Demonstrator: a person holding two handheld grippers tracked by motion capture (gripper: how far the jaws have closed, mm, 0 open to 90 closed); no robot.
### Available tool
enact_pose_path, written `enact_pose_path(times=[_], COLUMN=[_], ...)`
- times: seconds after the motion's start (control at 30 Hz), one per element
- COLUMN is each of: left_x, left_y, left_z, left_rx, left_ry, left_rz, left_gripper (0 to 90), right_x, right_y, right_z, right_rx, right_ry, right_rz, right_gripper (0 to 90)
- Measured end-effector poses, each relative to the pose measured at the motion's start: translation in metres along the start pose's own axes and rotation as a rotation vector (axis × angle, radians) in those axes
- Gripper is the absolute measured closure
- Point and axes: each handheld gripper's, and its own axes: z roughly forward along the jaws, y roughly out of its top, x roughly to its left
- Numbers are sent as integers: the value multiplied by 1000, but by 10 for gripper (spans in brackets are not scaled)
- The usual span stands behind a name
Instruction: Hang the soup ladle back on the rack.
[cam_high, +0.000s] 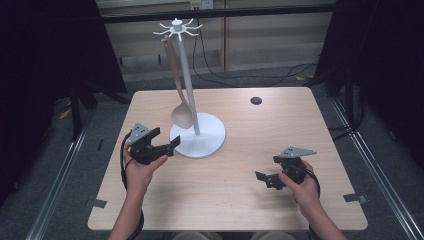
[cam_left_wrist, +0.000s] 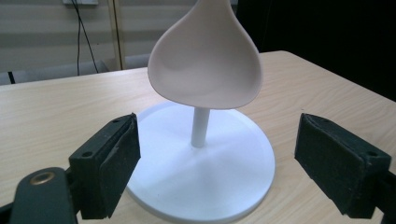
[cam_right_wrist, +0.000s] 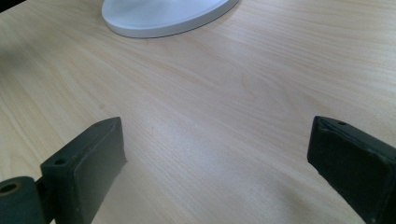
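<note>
A white utensil stand (cam_high: 187, 75) with a round base (cam_high: 202, 141) stands mid-table. A beige spoon (cam_high: 181, 112) hangs from one of its top hooks, bowl down just above the base. In the left gripper view the spoon's bowl (cam_left_wrist: 205, 65) hangs close ahead, above the base (cam_left_wrist: 205, 172). My left gripper (cam_high: 169, 142) is open just left of the base, nothing between its pads (cam_left_wrist: 114, 163). My right gripper (cam_high: 263, 179) is open low over the bare table at front right, its jaws wide apart, with the base's edge (cam_right_wrist: 163, 16) far ahead.
The light wooden table (cam_high: 250, 210) has a small black round hole (cam_high: 256, 100) near its far right. Cables lie on the floor behind the table. Dark curtains hang on both sides.
</note>
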Motion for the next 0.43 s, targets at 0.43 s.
enact_pose_path(times=[0.43], left_x=[0], left_y=[-11], left_z=[2], left_rx=[19], left_ry=[-9], left_rz=[13], left_gripper=[137], right_x=[2], right_y=[0], right_z=[1], right_rx=[8], right_ry=[1], right_rz=[-14], right_gripper=[36])
